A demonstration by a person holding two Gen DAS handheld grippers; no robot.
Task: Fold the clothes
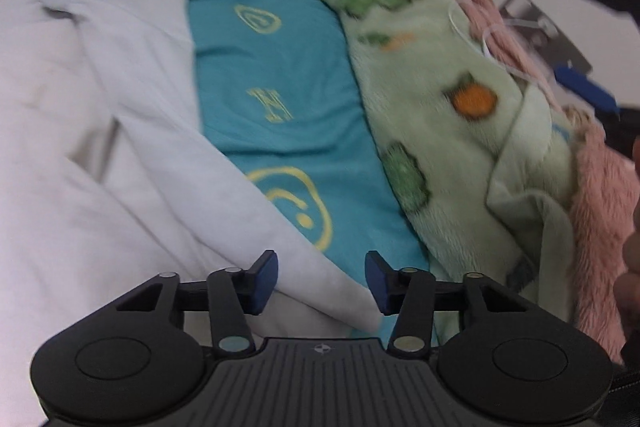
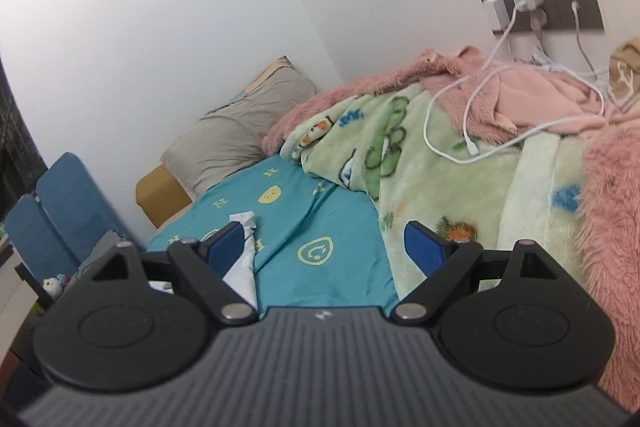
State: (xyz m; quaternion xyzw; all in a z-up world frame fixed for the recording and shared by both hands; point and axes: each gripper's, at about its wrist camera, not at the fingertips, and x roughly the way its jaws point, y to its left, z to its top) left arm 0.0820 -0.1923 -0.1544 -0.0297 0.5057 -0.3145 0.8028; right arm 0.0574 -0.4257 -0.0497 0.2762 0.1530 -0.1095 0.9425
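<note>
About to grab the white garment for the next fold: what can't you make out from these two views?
- White garment: the left wrist view cuts it off at the left edge and the left gripper covers its near hem, so its type and full outline are unclear.
- In the right wrist view, only a strip of it shows beside the right gripper.
- Motion blur in the left wrist view smears the green blanket.
- Both grippers are open, holding nothing.

White walls point(image 2: 160, 27) meet at a corner behind a bed with a teal sheet point(image 2: 312, 227) and grey pillow point(image 2: 240, 135). A grey socket panel point(image 2: 552, 7) holds white chargers; blue chairs point(image 2: 60, 211) stand left.
</note>
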